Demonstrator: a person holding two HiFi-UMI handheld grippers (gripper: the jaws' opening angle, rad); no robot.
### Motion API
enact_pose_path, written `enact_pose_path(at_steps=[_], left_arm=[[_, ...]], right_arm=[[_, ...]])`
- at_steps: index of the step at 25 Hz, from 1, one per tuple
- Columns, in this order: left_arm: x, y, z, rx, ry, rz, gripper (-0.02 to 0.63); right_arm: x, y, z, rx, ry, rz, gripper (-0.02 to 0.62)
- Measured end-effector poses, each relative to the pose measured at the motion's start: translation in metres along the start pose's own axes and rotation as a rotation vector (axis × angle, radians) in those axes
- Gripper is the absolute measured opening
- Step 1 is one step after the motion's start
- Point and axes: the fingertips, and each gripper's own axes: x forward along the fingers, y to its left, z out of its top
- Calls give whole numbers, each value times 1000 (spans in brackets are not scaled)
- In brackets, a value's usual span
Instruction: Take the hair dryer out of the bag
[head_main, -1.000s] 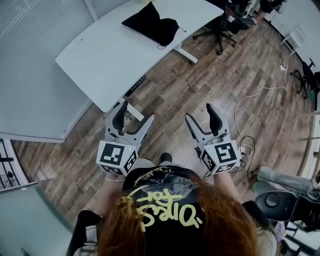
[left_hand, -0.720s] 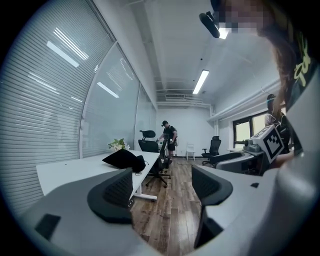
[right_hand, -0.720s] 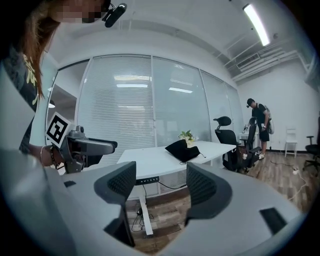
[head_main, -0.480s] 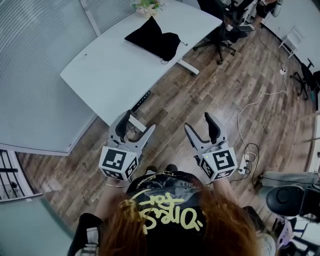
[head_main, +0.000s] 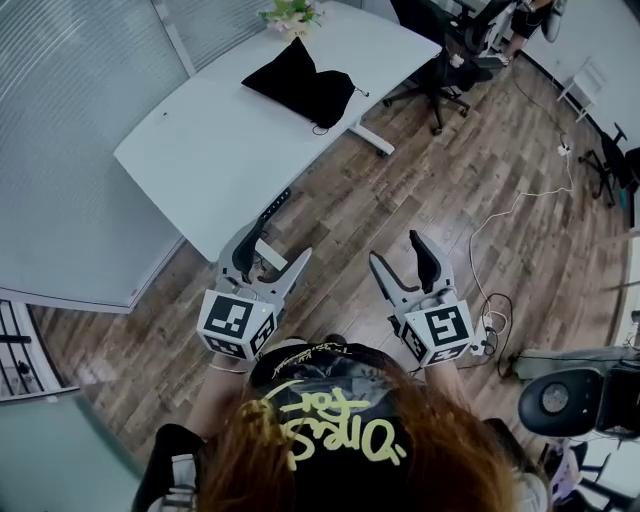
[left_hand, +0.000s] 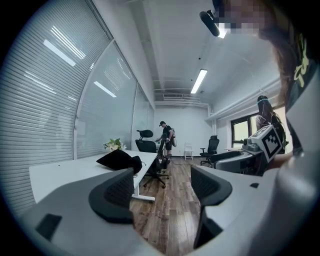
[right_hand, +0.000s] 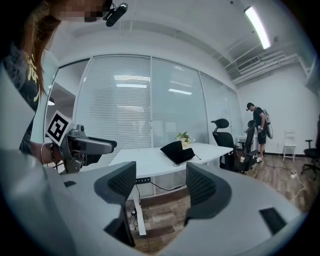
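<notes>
over the last second the white table (head_main: 200, 150) has drawn a little nearer in the head view. the left gripper (head_main: 268, 256) has edged forward towards it, so its outer jaw tip now overlaps the table's near corner, where before it hung over bare wood floor (head_main: 400, 170). the right gripper (head_main: 400, 254) has kept its place alongside. i judge this to be the walk-up, not yet finished. no part of the task proper has begun, and the black bag (head_main: 300, 82) lies untouched.

the left gripper's jaws are spread wide, with only floor and a table leg showing between them in its own view. the right gripper's jaws are spread just as wide and hold nothing, with the table's underside and floor in the gap.

the bag lies on the far end of the table, just in front of some flowers (head_main: 290, 14) and well apart from both grippers. in the head view it is at about 12 o'clock from the left gripper and 11 o'clock from the right. in the left gripper view it shows at 10 o'clock from the gap, and in the right gripper view at about 1 o'clock. the hair dryer cannot be seen; presumably it is inside the bag.
</notes>
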Motion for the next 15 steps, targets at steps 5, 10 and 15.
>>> enact_pose_path(at_steps=[5, 10, 15], left_arm=[[7, -11, -2, 4, -6, 29, 353], [18, -1, -9, -6, 27, 41, 353], [50, 32, -8, -13, 24, 46, 353]], right_arm=[[-6, -11, -4, -36, 16, 27, 298], [12, -22, -22, -17, 67, 47, 298], [56, -38, -23, -38, 82, 51, 298]])
